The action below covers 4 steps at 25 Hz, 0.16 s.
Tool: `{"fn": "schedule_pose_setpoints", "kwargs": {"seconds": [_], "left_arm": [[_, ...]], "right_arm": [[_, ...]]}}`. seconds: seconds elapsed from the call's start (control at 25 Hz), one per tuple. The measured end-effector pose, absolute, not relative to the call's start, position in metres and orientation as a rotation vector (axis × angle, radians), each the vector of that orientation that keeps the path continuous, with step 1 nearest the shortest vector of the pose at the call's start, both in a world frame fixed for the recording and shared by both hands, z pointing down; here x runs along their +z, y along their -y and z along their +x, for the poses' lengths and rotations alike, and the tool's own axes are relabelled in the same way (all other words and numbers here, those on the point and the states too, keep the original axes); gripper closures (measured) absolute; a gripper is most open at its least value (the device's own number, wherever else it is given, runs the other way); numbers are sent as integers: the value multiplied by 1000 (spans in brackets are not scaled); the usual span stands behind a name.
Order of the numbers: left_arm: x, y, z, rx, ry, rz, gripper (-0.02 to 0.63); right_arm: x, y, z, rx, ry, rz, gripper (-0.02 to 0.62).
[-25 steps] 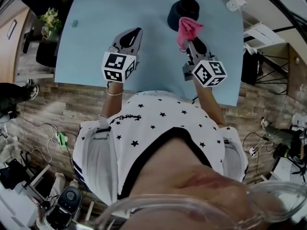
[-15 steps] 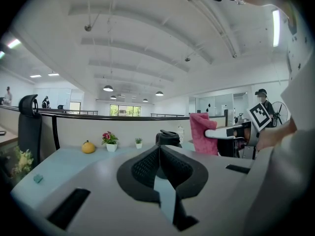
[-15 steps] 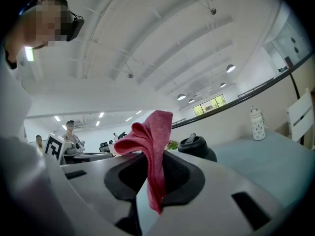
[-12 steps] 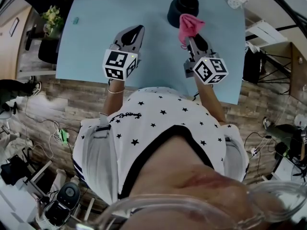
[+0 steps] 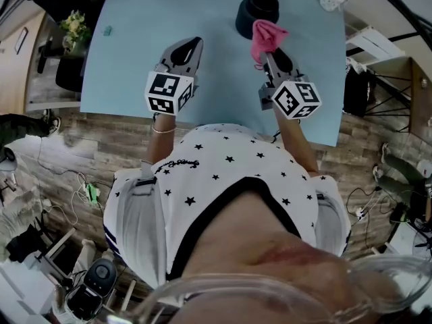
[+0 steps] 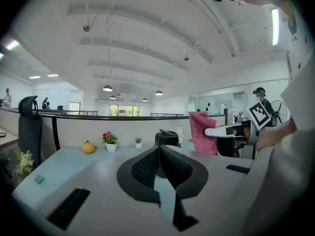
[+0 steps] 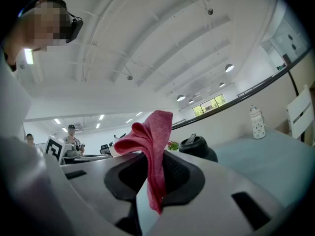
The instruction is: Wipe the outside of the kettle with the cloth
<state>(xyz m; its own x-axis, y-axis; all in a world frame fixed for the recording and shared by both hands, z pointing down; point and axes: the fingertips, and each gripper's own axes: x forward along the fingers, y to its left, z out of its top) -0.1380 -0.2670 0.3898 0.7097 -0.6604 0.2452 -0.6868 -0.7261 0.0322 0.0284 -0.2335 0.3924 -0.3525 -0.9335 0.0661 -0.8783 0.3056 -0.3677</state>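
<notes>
Hardly anything has moved in the last second: both grippers hang over the bench [image 5: 135,32] where they were, and the cloth is no nearer the kettle.

Nearest the person, the left gripper [image 5: 192,44] points away over bare bench. Its fingers [image 6: 147,166] are closed together with nothing between them. Beside it, the right gripper [image 5: 267,58] has its fingers clamped on the pink cloth [image 5: 265,38], which stands up in a bunched fold above them and trails a short tail below.

Just beyond the cloth the black kettle [image 5: 256,11] stands upright on the far part of the bench. The left gripper view shows a gap between the two. A white bottle [image 7: 257,123] stands further off, at the far right corner.
</notes>
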Motion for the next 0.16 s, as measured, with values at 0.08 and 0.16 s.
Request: {"fn": "schedule_pose_setpoints", "kwargs": {"seconds": [0.08,0.16], "left_arm": [[389,265,-137,329,1102,2793,577],[389,264,-135,328,1101,2795,577]], "right_arm": [[392,232,30,-517,-2403,-1684,531],[391,231,31,-521,-2398,-1678,529]]}}
